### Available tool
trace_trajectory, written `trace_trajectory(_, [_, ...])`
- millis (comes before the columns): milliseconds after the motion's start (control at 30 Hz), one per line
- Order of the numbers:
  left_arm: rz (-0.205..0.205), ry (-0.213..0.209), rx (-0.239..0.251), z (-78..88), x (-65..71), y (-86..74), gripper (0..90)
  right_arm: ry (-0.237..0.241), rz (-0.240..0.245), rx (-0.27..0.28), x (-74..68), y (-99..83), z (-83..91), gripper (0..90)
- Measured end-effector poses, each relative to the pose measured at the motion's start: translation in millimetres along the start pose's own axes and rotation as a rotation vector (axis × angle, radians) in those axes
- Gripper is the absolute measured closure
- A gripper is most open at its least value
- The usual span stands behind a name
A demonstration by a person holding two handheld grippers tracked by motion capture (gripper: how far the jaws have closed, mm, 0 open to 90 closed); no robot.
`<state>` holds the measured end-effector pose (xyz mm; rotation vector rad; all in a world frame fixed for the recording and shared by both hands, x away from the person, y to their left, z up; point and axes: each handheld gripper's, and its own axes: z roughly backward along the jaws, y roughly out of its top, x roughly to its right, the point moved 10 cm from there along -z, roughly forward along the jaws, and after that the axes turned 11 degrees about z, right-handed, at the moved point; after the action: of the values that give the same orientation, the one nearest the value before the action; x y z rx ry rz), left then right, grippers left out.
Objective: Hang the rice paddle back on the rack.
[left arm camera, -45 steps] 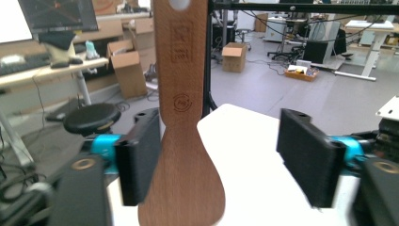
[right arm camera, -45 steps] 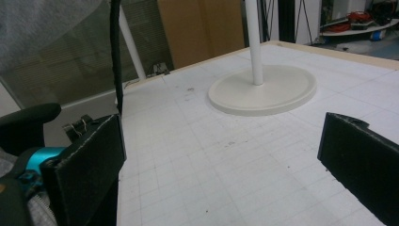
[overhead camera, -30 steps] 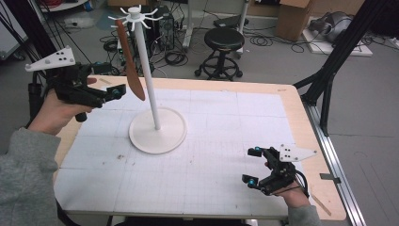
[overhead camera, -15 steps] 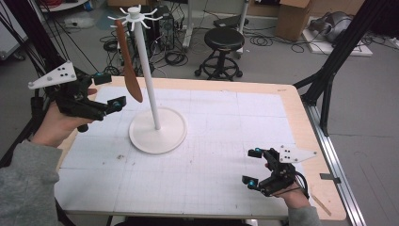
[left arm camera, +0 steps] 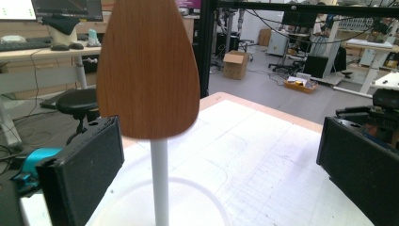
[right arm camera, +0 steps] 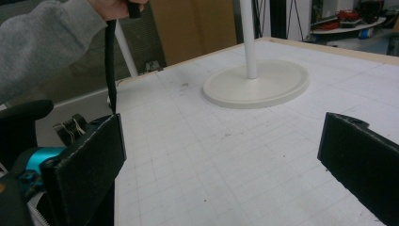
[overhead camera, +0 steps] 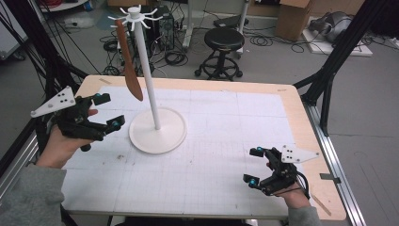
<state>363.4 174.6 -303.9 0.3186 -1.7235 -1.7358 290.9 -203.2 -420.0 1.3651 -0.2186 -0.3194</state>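
Just ahead of open left claw (left arm camera: 221, 165), hanging spatula (left arm camera: 148, 66)

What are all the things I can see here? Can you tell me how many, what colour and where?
wooden spatula: one, brown, hanging from a hook at the stand's top
stand: one, white, round base on the table's left half
table: one, white gridded top with a wooden edge
stool: one, black, on the floor behind the table
cardboard box: one, brown, far on the floor
left gripper: one, black, open, beside the stand
right gripper: one, black, open, near the table's front right
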Motion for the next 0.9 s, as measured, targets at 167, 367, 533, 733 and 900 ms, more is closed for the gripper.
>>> trace_trajectory(167, [0.019,0.006,0.002,3.5,-2.3,-17.2,1.7,-0.008,0.001,0.0,1.3,-0.3,-0.1,0.0])
trace_trajectory(367, [0.026,0.015,0.019,7.4,-2.3,-30.2,1.7,-0.016,-0.002,-0.002,3.7,-2.4,-0.6,0.0])
trace_trajectory(533, [0.024,0.029,0.013,9.1,-2.6,-42.4,1.7,-0.026,-0.008,-0.001,6.2,-3.3,-0.4,0.0])
trace_trajectory(733, [0.031,0.039,0.009,10.7,-3.2,-58.1,1.7,-0.037,-0.008,-0.001,8.4,-3.6,-0.8,0.0])
trace_trajectory(900, [0.016,0.051,-0.011,12.0,-3.1,-71.1,1.7,-0.04,-0.012,-0.006,8.9,-4.2,-0.9,0.0])
